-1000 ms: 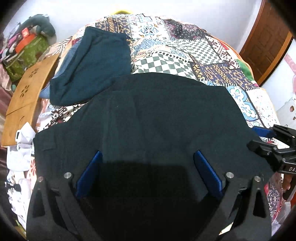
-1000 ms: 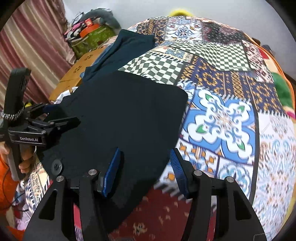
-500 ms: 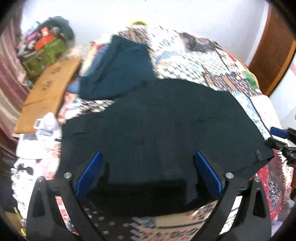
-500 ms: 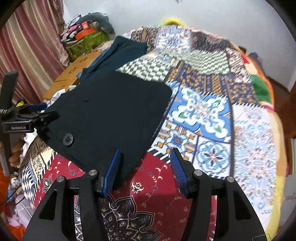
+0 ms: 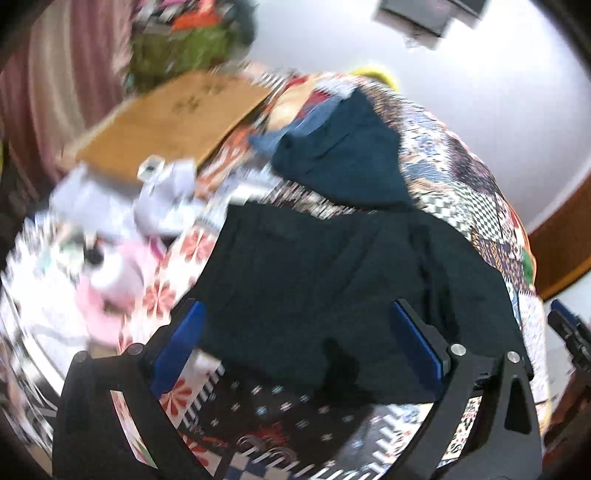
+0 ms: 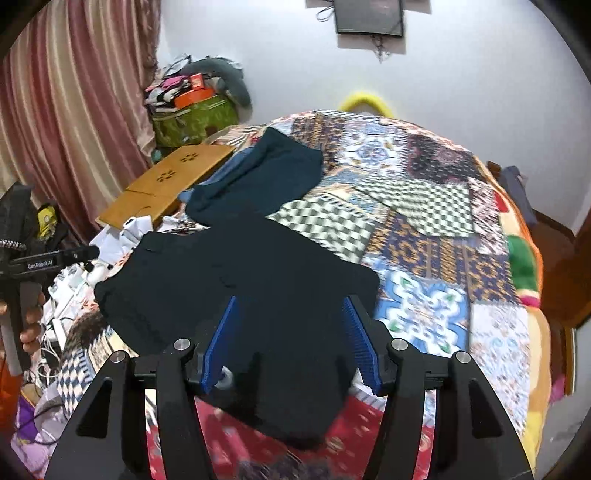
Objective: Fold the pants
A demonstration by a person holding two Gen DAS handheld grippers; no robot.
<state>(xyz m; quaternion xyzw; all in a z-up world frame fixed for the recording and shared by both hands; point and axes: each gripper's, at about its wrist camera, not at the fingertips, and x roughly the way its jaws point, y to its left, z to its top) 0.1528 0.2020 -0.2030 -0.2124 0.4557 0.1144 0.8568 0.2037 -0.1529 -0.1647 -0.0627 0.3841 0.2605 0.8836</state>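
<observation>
- Since half a second ago, both cameras have tipped upward: more wall shows now, and the left wrist view has swung leftward and blurred.
- We hold the left gripper (image 5: 295, 343) with jaws spread wide, nothing between the blue pads; it hovers over the near edge of the pants (image 5: 332, 280).
- Right gripper (image 6: 291, 341) likewise stands released, pads apart above the dark cloth.
- Pants (image 6: 240, 280) lie flat on the patchwork bedspread (image 6: 424, 229), near the bed's front-left corner. They are black, folded into a broad block, with few wrinkles; one corner hangs over the bed's near edge in the right wrist view.
- Just behind the pants lies a teal folded garment (image 6: 258, 181), its edge touching or nearly touching them; we cannot tell which.
- Left of the bed: wooden board (image 6: 166, 184) with flower cut-outs, white and pink clutter (image 5: 110, 251) (blurred), a green bag (image 6: 192, 122) with piled items, and a striped pink curtain (image 6: 66, 110).
- Dark framed item (image 6: 369, 16) hangs on the wall; a yellow object (image 6: 365, 101) peeks over the bed's far side.
- Nothing lies on top of the pants.
</observation>
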